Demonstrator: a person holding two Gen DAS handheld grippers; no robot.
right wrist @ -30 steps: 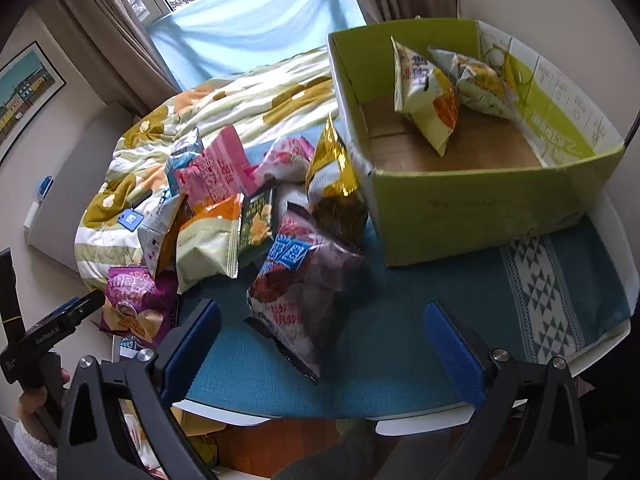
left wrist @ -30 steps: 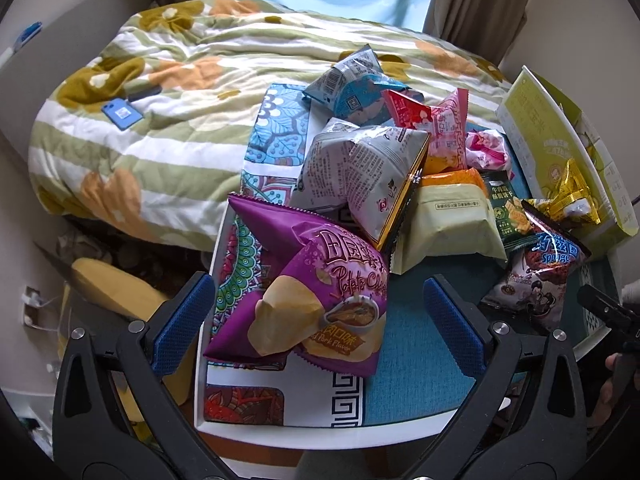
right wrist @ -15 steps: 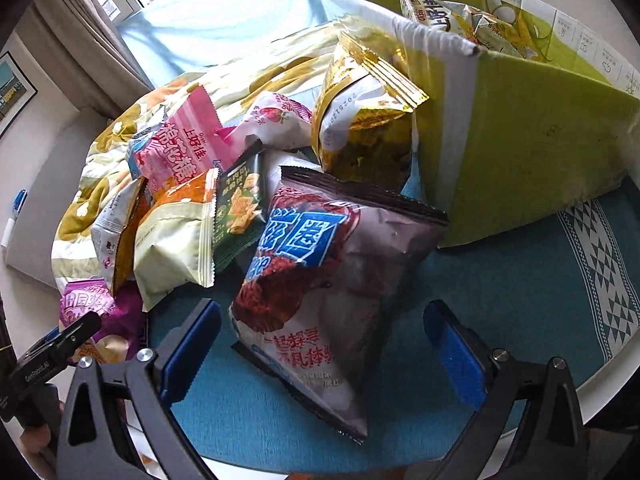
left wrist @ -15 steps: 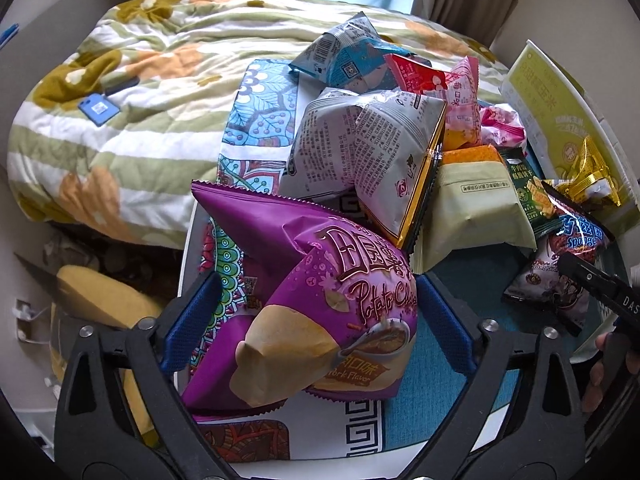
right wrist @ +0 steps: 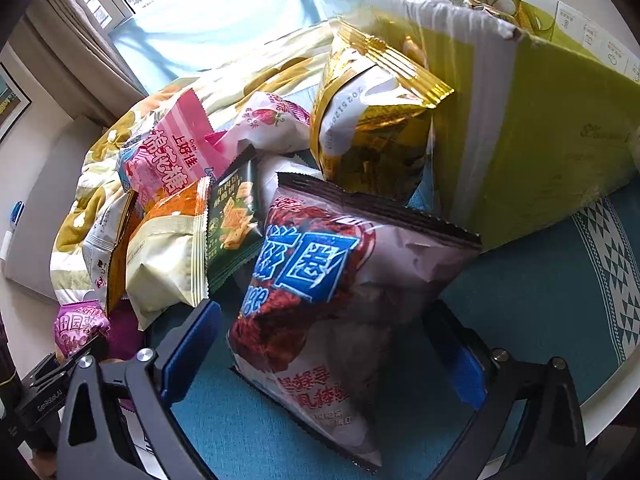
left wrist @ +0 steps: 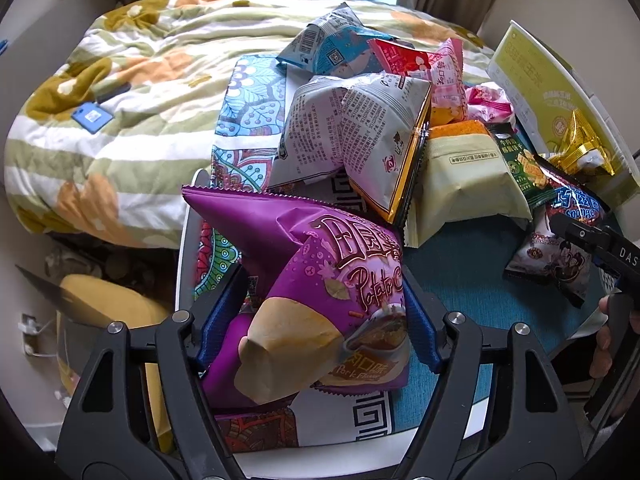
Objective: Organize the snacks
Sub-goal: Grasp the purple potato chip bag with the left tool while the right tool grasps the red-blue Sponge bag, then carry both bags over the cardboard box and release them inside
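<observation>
A purple potato chip bag [left wrist: 320, 280] lies at the near left of the table, between the blue pads of my left gripper [left wrist: 320, 320]. The jaws are closing and both pads touch the bag's sides. A dark maroon snack bag [right wrist: 320, 280] with blue lettering lies on the teal cloth [right wrist: 520, 320]. My right gripper [right wrist: 324, 352] stands open astride it, with a gap at each pad. Behind it a gold bag [right wrist: 372, 120] leans on the green cardboard box [right wrist: 540, 140], which holds a couple of snack bags.
A pile of snack bags covers the table's middle: a white one [left wrist: 352, 140], a cream and orange one [left wrist: 464, 176], a pink one [right wrist: 168, 160], a small green one [right wrist: 236, 216]. A bed with a flowered quilt [left wrist: 120, 120] lies beyond. A hand [left wrist: 608, 344] grips the right tool.
My left gripper has sunk onto the purple bag and its jaws have narrowed onto it. The right gripper dropped close over the maroon bag, then stayed still.
</observation>
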